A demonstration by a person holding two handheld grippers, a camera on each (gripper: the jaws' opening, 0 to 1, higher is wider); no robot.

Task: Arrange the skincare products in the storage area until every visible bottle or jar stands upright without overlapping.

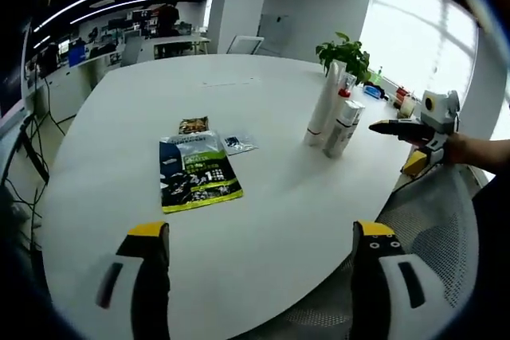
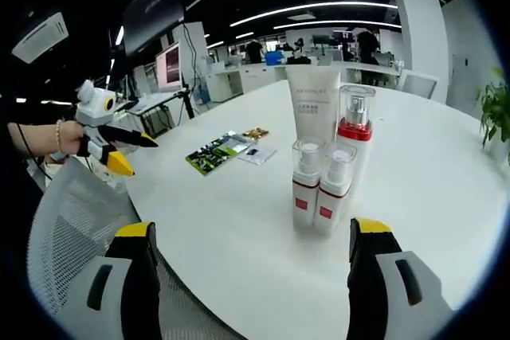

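- Holding my left gripper and right gripper spread wide, both empty.
- Four skincare bottles stand upright mid-frame on the white table.
- Sachets lie centre-left.

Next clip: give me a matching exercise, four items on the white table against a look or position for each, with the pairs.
Items:
1. tall tube
2. pump bottle
3. green packet
4. small sachet

Descriptions:
A. lies flat, biggest of the flat items
B. clear cap, red collar
C. plain white, stands upright behind the bottles
D. lies flat beside the packet's top corner

Pairs: 1-C, 2-B, 3-A, 4-D
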